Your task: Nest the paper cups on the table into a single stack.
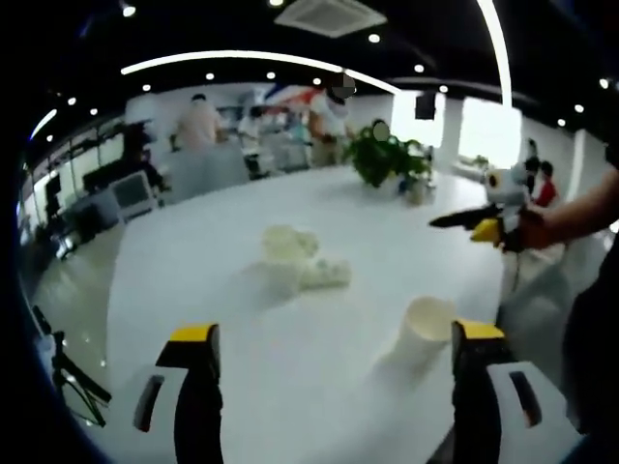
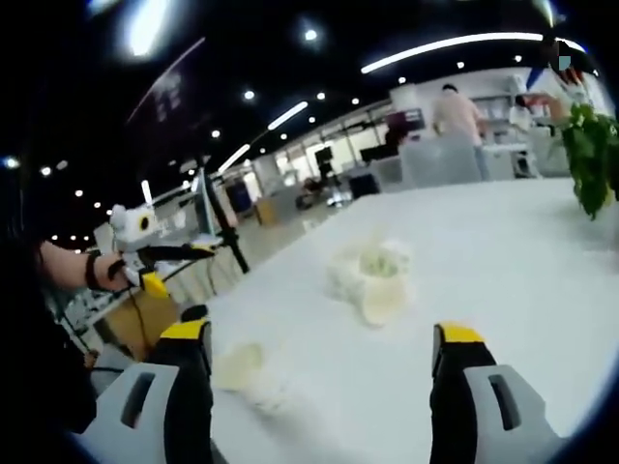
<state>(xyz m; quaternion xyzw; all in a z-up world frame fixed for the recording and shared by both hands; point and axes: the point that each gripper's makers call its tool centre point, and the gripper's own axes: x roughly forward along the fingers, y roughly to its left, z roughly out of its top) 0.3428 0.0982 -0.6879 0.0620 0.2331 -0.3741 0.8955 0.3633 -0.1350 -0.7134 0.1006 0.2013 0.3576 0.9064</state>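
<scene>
A loose cluster of white paper cups point(image 1: 295, 259) lies near the middle of the white table point(image 1: 193, 280), some upright and some tipped over. A single white cup point(image 1: 426, 331) rests closer to me, just inside my right-hand jaw. My left gripper point(image 1: 334, 343) is open with nothing between its yellow-tipped jaws. In the right gripper view the cluster point(image 2: 372, 275) is ahead, and the single cup point(image 2: 247, 372) looks tipped on its side by the left-hand jaw. My right gripper point(image 2: 321, 340) is open and holds nothing. Each gripper shows in the other's view, hand-held above the table: right point(image 1: 479, 224), left point(image 2: 160, 263).
A potted green plant point(image 1: 387, 155) stands at the table's far side, also seen as the plant point(image 2: 592, 155) at the right edge. People and desks point(image 1: 198, 126) fill the office behind. The table edge point(image 1: 111, 290) drops to the floor on the left.
</scene>
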